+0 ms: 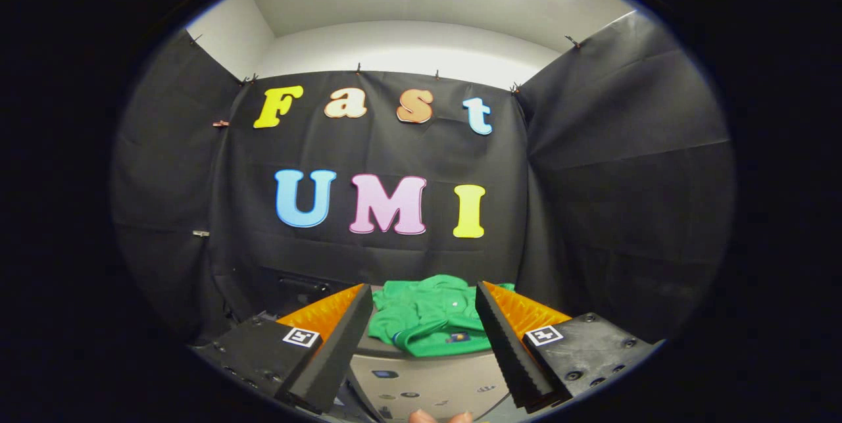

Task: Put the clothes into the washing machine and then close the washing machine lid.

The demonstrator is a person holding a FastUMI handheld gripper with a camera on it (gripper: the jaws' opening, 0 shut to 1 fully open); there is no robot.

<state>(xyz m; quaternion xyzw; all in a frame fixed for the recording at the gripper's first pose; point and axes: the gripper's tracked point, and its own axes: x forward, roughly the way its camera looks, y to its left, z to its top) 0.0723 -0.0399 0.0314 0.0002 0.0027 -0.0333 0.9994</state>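
A green piece of clothing point(427, 314) lies crumpled on top of a grey-white appliance, the washing machine point(427, 380), whose lid looks down under the cloth. My gripper point(421, 295) is open, its two fingers spread wide on either side of the garment and a little above and short of it. Nothing is between the fingers. The machine's front panel with small markings shows below the garment.
Black cloth walls enclose the booth at the back and on both sides, close behind the machine. A dark box-like object point(299, 288) sits behind the left finger. Fingertips of a person's hand point(439, 417) show below the machine's panel.
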